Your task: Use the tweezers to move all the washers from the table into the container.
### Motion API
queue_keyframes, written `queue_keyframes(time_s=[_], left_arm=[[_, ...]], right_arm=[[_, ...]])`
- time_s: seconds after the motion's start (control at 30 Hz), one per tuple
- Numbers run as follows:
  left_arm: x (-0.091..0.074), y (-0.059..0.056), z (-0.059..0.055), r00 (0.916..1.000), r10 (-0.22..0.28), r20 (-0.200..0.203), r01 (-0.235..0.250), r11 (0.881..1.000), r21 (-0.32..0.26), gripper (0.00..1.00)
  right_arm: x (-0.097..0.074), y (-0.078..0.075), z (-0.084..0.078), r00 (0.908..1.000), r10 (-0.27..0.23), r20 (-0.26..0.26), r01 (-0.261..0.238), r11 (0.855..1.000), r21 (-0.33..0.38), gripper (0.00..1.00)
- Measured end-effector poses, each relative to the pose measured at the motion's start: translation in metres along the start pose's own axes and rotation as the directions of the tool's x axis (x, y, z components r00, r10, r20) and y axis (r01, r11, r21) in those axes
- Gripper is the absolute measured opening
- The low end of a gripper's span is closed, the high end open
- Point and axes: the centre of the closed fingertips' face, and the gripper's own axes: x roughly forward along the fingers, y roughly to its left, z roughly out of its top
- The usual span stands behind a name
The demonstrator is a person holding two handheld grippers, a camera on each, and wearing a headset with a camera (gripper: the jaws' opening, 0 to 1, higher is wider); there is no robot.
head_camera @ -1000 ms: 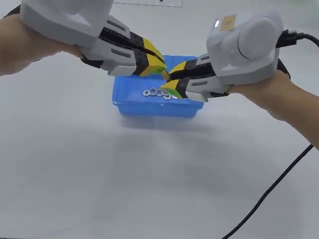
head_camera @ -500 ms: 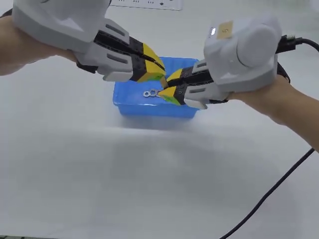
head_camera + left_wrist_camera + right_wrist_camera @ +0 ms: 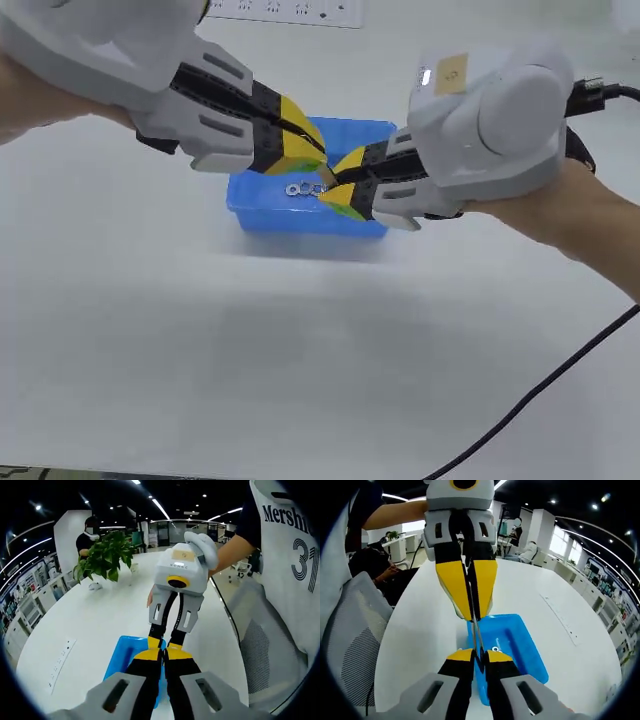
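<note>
Left tool (image 3: pixel 318 150), from 10 o'clock, and right tool (image 3: pixel 335 181), from 3 o'clock: tips meeting, jaws narrow, both pinching tweezers (image 3: pixel 476 622). Washers (image 3: pixel 304 188): inside blue container (image 3: pixel 262 213), 12 o'clock on counter (image 3: pixel 300 350), beneath the tips.

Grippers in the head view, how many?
2: the left gripper at left, holding the tweezers; the right gripper at right; tips meeting over the blue container.

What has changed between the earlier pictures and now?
Little. The right tool has sunk slightly toward the washers in the blue container; the rest of the shift is the camera. Nothing was taken or let go. The left tool and the right one stay tip to tip, shut on the tweezers, and the washers lie where they were.
</note>
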Motion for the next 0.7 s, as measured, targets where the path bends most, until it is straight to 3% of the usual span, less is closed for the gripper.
queue_keyframes(time_s=[0.17, 0.37, 0.7], left_arm=[[-0.009, -0.014, 0.005, 0.9997, -0.01, 0.02, 0.01, 1.0, 0.007, 0.06], [-0.011, -0.027, -0.006, 0.9999, -0.011, -0.002, 0.011, 1.0, 0.014, 0.06], [-0.008, -0.044, -0.019, 0.9995, -0.017, 0.027, 0.018, 0.999, -0.04, 0.06]], right_arm=[[-0.01, 0.013, 0.005, 1.0, 0.002, 0.0, -0.002, 1.0, -0.029, 0.09], [-0.018, 0.029, 0.001, 0.9995, 0.018, -0.027, -0.019, 0.999, -0.05, 0.08], [-0.022, 0.046, -0.006, 0.9972, 0.045, -0.06, -0.049, 0.997, -0.061, 0.08]])
